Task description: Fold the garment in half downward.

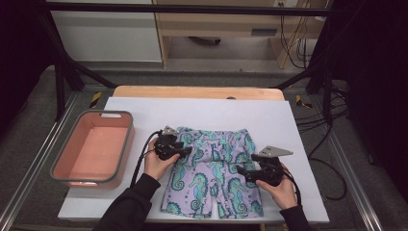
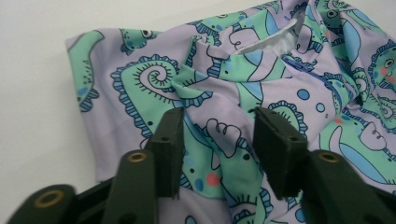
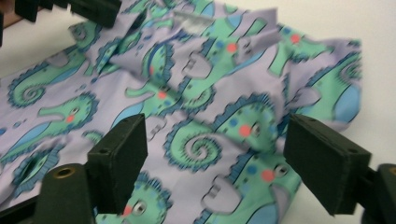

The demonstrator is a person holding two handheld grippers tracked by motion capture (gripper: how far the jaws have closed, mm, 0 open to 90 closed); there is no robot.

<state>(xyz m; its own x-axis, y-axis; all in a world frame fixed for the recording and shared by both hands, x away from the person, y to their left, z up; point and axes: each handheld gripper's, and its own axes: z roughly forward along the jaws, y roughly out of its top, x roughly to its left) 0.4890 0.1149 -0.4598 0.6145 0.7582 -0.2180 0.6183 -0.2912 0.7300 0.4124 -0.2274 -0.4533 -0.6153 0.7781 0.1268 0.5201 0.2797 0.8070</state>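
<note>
Seahorse-print shorts (image 1: 211, 171) lie flat on the white tabletop (image 1: 269, 115), right of a pink bin (image 1: 94, 149). My left claw (image 2: 219, 140) and right claw (image 3: 210, 154) hover open over wrinkled fabric; the high view shows both legs.

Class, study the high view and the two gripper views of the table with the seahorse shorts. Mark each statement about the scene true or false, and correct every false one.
1. The shorts lie on the white sheet. True.
2. The pink bin holds folded clothes. False: its inside is bare.
3. The bin stands to the left of the shorts in the high view. True.
4. The left hand-held gripper has its jaws pressed flat together. False: a gap stands between them, with the shorts' fabric in it.
5. The right hand-held gripper hangs over the bin. False: it is over the shorts, jaws wide apart.
</note>
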